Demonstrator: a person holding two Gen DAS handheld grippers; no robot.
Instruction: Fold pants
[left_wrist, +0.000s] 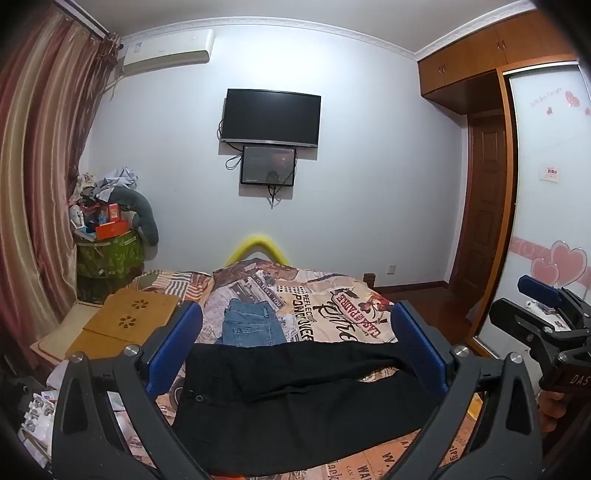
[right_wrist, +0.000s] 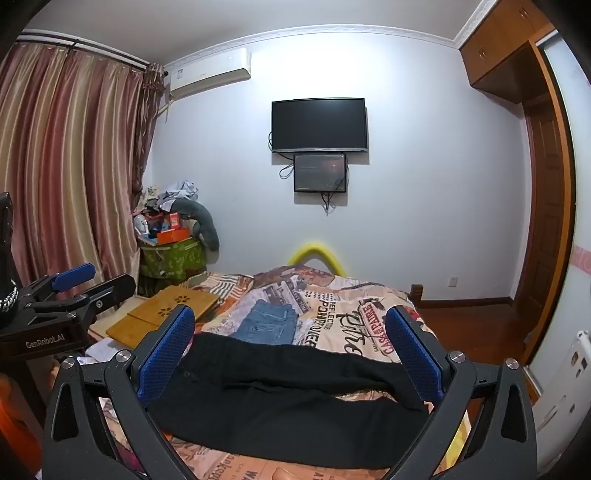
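I hold both grippers above the near edge of the bed (left_wrist: 369, 314), side by side, so each camera takes in the whole garment before I commit to a grasp. My left gripper (left_wrist: 295, 350) has its jaws spread wide with nothing between the blue pads; my right gripper (right_wrist: 291, 354) stands just as open and empty.

Just beyond them the black pants (left_wrist: 295, 398) lie flat across the near part of the patterned bedspread, waistband toward the left edge, legs running to the right and parted a little. They look unfolded, so I judge the first fold is not yet begun; laying them crosswise puts the waist under one hand and the hems under the other.

Farther up the bed lie blue jeans (left_wrist: 253, 325), seemingly already folded, though at this angle I can't be sure. A wooden lap tray (left_wrist: 122, 325) rests at the left edge, clear of the work.
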